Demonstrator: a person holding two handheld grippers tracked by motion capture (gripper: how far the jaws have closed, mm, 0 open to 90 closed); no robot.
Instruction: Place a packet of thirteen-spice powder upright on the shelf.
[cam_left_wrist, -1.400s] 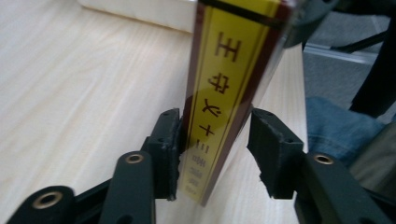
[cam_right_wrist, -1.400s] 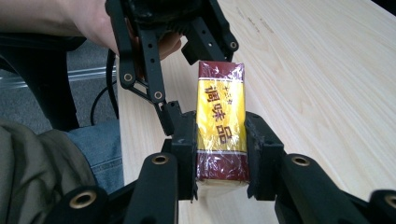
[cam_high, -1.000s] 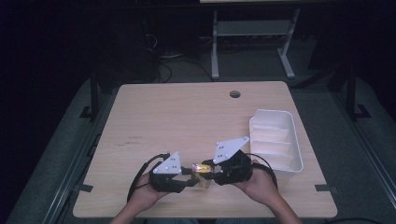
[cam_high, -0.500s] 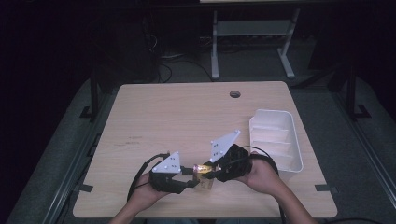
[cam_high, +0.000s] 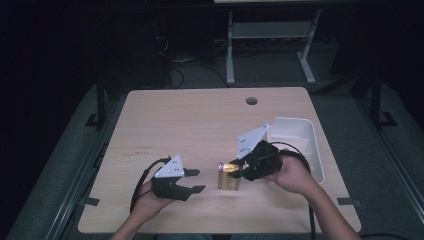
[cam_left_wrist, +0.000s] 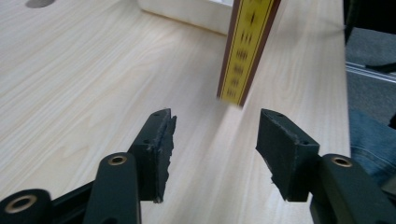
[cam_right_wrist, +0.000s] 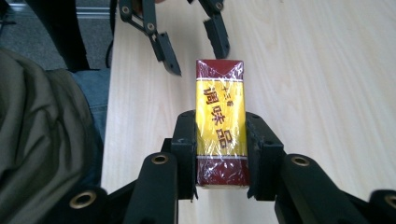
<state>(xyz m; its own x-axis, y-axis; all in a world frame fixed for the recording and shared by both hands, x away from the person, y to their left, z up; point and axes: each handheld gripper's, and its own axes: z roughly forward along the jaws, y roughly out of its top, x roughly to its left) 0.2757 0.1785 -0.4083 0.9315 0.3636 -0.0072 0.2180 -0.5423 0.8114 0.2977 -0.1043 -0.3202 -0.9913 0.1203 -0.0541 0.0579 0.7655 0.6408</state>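
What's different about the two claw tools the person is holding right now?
The right gripper is clamped shut on a yellow and dark red box; the left gripper is open and empty. In the high view the right one sits nearer the white tray; the left sits apart. Both have black jaws.

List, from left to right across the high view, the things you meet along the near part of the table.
Left gripper → yellow and maroon box → right gripper → white tray.
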